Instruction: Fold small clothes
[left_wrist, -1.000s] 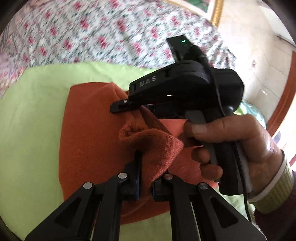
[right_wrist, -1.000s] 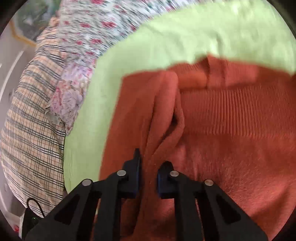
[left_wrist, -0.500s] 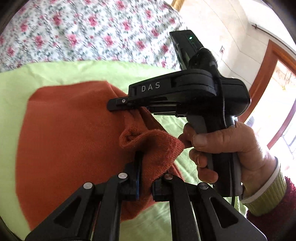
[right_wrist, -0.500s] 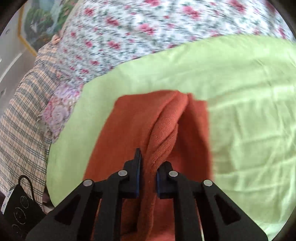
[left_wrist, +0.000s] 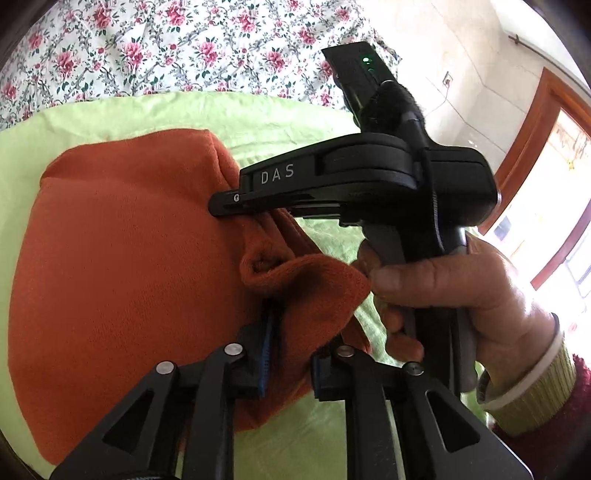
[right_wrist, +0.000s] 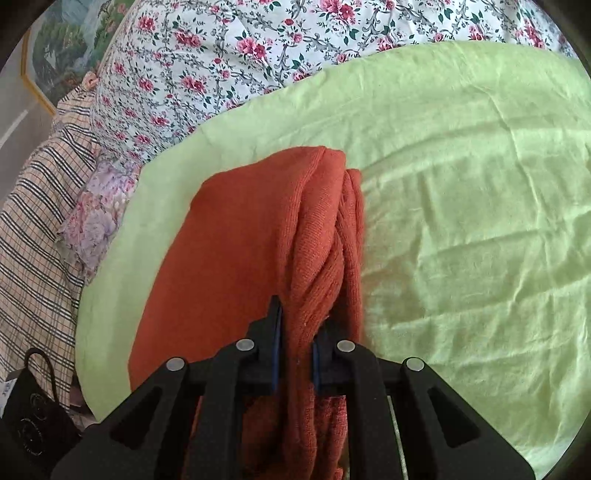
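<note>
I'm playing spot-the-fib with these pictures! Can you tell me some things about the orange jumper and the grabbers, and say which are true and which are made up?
1. The orange knitted jumper lies on a light green sheet. True.
2. The right gripper is pinching the jumper. True.
3. The quilt behind is plain blue. False: it is white with pink flowers.
4. The left gripper has nothing between its fingers. False: orange knit sits there, and its jaws have just been opening.
5. A hand holds the right gripper's handle. True.
</note>
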